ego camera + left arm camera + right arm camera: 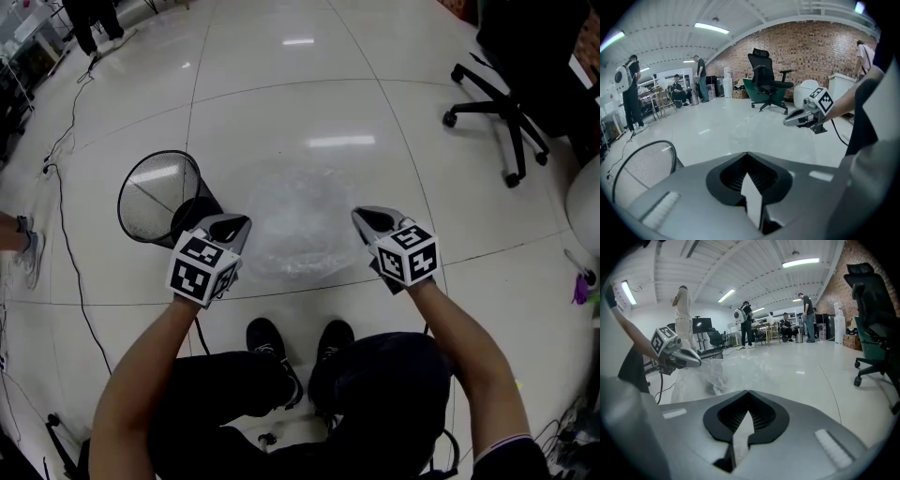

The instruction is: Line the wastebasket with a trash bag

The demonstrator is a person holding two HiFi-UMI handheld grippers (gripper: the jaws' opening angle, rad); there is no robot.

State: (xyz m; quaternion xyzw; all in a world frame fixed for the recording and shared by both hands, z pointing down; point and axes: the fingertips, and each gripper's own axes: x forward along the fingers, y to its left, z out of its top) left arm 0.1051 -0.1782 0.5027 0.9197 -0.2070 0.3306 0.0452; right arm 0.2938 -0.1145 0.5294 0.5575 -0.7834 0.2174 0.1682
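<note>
A clear plastic trash bag [295, 220] hangs spread between my two grippers above the pale tiled floor. My left gripper [239, 225] is shut on the bag's left edge, and a pale strip of film shows between its closed jaws [747, 157]. My right gripper [361, 217] is shut on the right edge, with film pinched in its jaws too [749, 394]. The black mesh wastebasket [159, 197] lies tilted on the floor just left of the left gripper, its open mouth facing left, also low at the left of the left gripper view [642, 168]. The crumpled bag [717, 373] shows beside the left gripper [696, 363].
A black office chair [511, 103] stands at the upper right. A cable [66, 234] runs down the floor at the left. The person's black shoes [267, 337] are just below the bag. A white bin [586, 211] sits at the right edge. People stand far off.
</note>
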